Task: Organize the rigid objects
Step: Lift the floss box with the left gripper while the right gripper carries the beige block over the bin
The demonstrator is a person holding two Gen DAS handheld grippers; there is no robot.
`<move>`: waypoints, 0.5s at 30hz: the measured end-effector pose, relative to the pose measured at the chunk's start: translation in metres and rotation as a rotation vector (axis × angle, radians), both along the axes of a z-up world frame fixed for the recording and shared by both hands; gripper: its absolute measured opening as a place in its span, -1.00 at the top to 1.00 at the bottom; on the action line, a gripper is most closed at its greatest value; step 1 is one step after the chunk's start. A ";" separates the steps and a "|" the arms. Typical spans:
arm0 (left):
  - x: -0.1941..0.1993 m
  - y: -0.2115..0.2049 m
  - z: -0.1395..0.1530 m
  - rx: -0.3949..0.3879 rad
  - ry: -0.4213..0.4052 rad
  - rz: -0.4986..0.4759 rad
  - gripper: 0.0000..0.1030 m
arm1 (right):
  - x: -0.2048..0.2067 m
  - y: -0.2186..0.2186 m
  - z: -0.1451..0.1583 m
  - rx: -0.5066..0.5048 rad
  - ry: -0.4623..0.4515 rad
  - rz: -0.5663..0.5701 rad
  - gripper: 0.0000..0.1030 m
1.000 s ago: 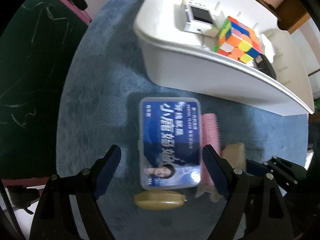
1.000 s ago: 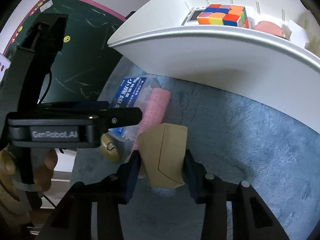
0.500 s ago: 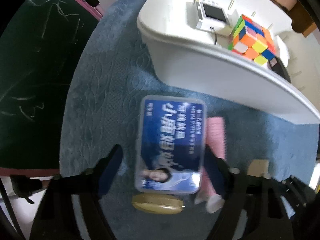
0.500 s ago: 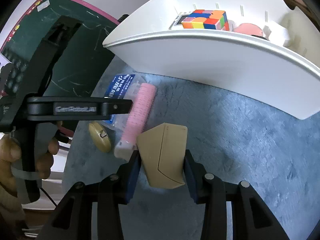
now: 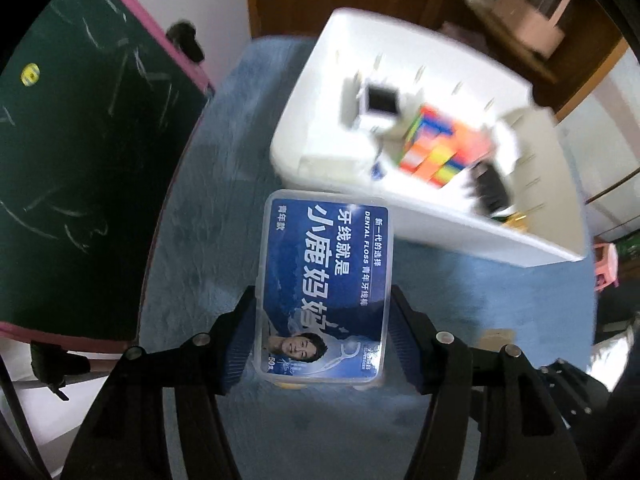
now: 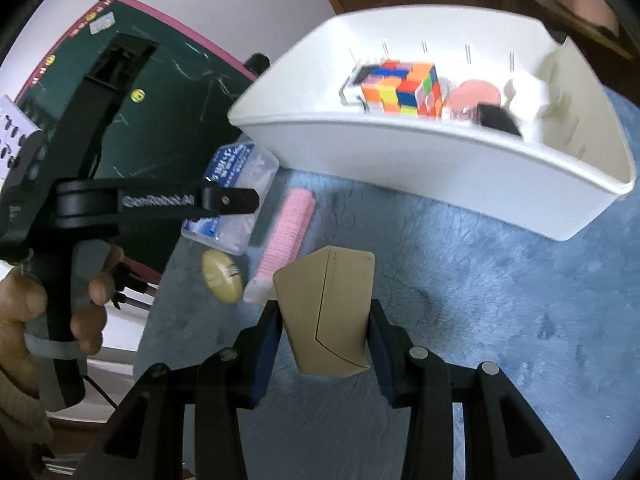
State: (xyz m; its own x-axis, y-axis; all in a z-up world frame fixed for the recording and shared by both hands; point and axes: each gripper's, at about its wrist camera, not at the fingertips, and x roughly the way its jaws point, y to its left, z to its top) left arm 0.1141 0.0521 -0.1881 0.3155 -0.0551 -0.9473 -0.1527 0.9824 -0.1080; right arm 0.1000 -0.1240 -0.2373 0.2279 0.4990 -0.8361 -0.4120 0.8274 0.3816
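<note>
Dental floss box (image 5: 326, 292) clamped by its long sides in left gripper (image 5: 324, 344), lifted off blue surface (image 5: 208, 240), just short of white bin (image 5: 420, 216). Tan wedge-shaped block (image 6: 328, 312) pinched in right gripper (image 6: 324, 336). Rubik's cube (image 6: 404, 88) inside bin. Pink ridged roller (image 6: 286, 236) and round yellow case (image 6: 222, 276) lying on surface.

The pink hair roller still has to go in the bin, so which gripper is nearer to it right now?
Right. The right gripper, shut on a tan case, hangs right beside the pink hair roller's near end. The left gripper holds the dental floss box farther off.
</note>
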 end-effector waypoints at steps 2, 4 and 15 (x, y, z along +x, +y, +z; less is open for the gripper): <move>-0.005 -0.005 0.022 -0.011 -0.041 -0.011 -0.26 | -0.003 -0.006 0.011 0.012 -0.017 -0.007 0.18; -0.010 -0.011 0.047 -0.017 -0.089 -0.028 -0.26 | -0.006 -0.013 0.027 0.028 -0.045 -0.018 0.18; 0.020 -0.039 0.144 -0.087 -0.270 -0.127 -0.27 | 0.002 -0.049 0.118 0.096 -0.215 -0.128 0.18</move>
